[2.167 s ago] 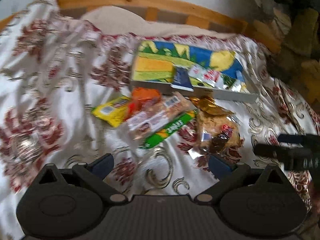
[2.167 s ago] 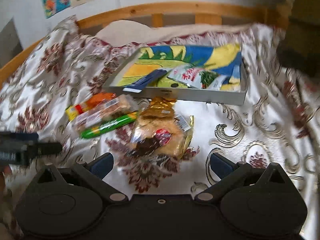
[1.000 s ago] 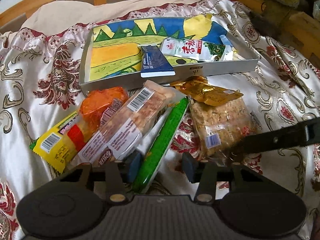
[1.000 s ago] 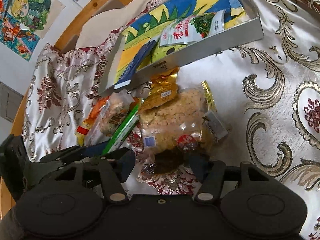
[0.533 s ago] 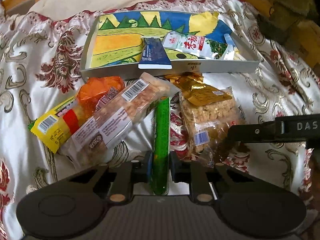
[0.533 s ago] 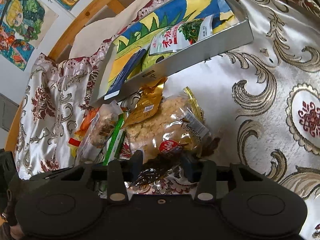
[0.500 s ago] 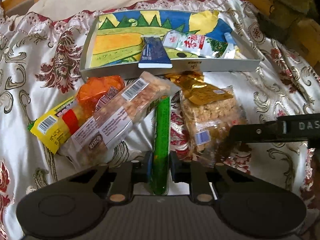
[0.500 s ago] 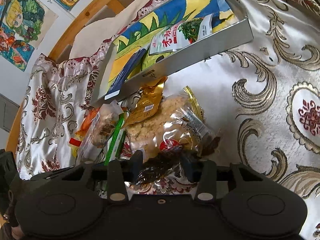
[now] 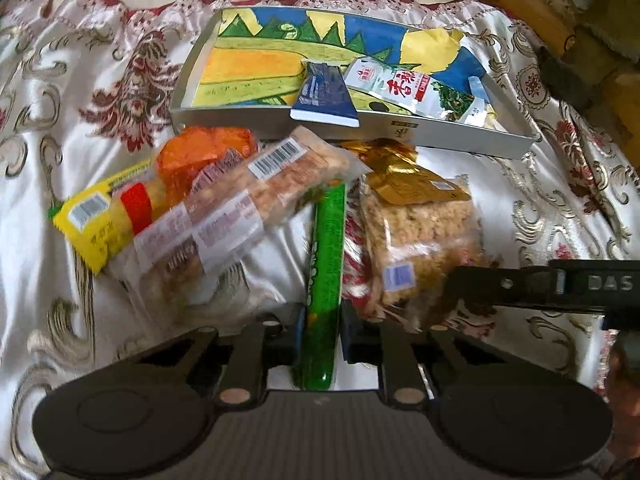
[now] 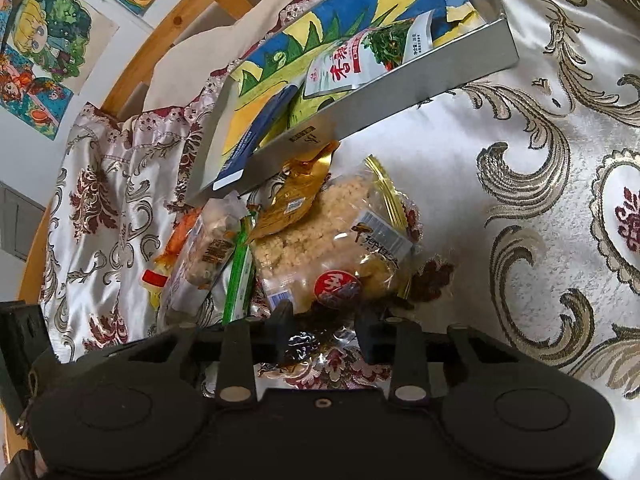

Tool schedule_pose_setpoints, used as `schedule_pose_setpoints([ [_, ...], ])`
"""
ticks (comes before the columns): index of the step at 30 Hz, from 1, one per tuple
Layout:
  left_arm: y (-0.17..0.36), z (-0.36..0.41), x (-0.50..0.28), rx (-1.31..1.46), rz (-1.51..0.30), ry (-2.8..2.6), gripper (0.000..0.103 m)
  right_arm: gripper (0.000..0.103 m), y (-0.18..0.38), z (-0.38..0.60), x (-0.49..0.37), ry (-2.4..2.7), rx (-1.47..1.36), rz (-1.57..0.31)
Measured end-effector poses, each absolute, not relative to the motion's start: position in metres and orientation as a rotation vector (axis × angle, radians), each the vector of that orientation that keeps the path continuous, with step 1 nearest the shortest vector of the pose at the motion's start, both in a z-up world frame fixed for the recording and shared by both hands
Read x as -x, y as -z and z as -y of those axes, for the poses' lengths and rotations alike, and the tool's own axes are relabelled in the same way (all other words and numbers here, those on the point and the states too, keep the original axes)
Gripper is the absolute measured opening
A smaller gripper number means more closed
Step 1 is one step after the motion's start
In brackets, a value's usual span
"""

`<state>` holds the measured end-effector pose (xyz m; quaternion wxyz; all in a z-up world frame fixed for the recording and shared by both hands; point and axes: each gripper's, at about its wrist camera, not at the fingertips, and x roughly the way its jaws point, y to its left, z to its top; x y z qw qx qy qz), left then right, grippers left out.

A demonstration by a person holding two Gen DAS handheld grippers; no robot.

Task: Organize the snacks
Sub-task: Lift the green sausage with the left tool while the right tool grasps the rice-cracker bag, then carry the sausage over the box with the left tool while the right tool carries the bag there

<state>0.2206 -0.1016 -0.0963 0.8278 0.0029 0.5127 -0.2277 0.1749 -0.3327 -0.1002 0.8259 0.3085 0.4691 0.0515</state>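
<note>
Left wrist view: my left tongs [image 9: 322, 326] point steeply down and are closing, both pads already pressed on the near end of the green stick pack [image 9: 325, 272]. It lies lengthwise toward the tray [image 9: 460, 136], squeezed between the clear biscuit pack [image 9: 240, 216] on its left and the crumble bag [image 9: 420, 232] on its right, so there is little room to either side. The yellow-orange packet [image 9: 120, 204] sits further left, part under the biscuit pack. Open cloth [image 9: 60, 280] lies left of the pile. My right tongs' arm [image 9: 540, 284] reaches in from the right edge, low over the bag.

Right wrist view: my right tongs [image 10: 322, 332] are closing, their 2 fingers either side of the crumble bag's [image 10: 328, 248] dark crinkled near end; I cannot tell if the pads press it yet. The bedcover [image 10: 540, 240] is wide open to the right. The tray's near wall [image 10: 400, 92] stands just beyond the gold packet [image 10: 300, 192]; inside lie a blue packet [image 10: 260, 132] and a white sachet [image 10: 352, 64].
</note>
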Motion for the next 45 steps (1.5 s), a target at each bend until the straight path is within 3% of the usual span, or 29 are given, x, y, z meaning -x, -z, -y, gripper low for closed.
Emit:
schedule_pose_setpoints([
  [1, 0.095, 0.100, -0.217, 0.011, -1.094, 0.483, 0.018, 0.011, 0.100, 0.333, -0.174, -0.110, -0.650, -0.996],
  [6, 0.089, 0.082, -0.205, 0.117, -1.163, 0.444, 0.018, 0.005, 0.096, 0.332, -0.168, -0.111, -0.627, -0.991],
  [8, 0.090, 0.076, -0.199, 0.142, -1.181, 0.428, 0.018, 0.016, 0.099, 0.331, -0.166, -0.115, -0.637, -1.017],
  [10, 0.091, 0.075, -0.194, 0.127, -1.181, 0.414, 0.018, 0.034, 0.102, 0.333, -0.162, -0.124, -0.694, -1.022],
  [15, 0.090, 0.076, -0.187, 0.108, -1.175, 0.391, 0.018, 0.061, 0.098, 0.330, -0.159, -0.124, -0.711, -0.993],
  [20, 0.089, 0.076, -0.185, 0.105, -1.148, 0.366, 0.018, 0.064, 0.110, 0.323, -0.170, -0.108, -0.735, -0.965],
  [26, 0.095, 0.075, -0.188, 0.110, -1.157, 0.371, 0.018, 0.045, 0.123, 0.320, -0.181, -0.069, -0.767, -0.956],
  [32, 0.093, 0.077, -0.186, 0.097, -1.156, 0.359, 0.018, 0.034, 0.115, 0.322, -0.172, -0.065, -0.798, -0.967],
  [33, 0.091, 0.077, -0.184, 0.093, -1.152, 0.350, 0.018, 0.029, 0.112, 0.323, -0.168, -0.064, -0.809, -0.959],
  [34, 0.089, 0.078, -0.181, 0.091, -1.147, 0.346, 0.018, 0.016, 0.109, 0.324, -0.164, -0.066, -0.816, -0.955],
  [45, 0.077, 0.072, -0.159, 0.206, -1.164, 0.379, 0.018, 0.011, 0.084, 0.338, -0.139, -0.040, -0.816, -0.894],
])
